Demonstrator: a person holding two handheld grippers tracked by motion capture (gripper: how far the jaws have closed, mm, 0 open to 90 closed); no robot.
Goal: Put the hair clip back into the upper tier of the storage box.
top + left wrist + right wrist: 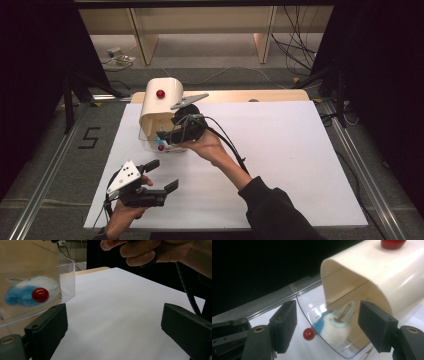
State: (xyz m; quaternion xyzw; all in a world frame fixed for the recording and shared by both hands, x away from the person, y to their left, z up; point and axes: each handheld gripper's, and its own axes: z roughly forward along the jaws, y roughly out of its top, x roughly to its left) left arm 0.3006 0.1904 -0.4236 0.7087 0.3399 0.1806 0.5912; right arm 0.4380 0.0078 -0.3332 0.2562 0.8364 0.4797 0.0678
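At the table's (280,150) far left, the right tongs (167,136) gaped wide before the clear box (150,142); left tongs (162,175) gaped wide nearer.

A cream, arch-shaped box (161,102) with a red knob (160,93) on top is standing at the far left of the white table (280,150); its clear curved drawer (329,340), bearing a second red knob (308,334), is sitting pulled out toward the near side; a white-and-blue fluffy object (332,327) and a pale teal clip (344,313) are lying inside it.
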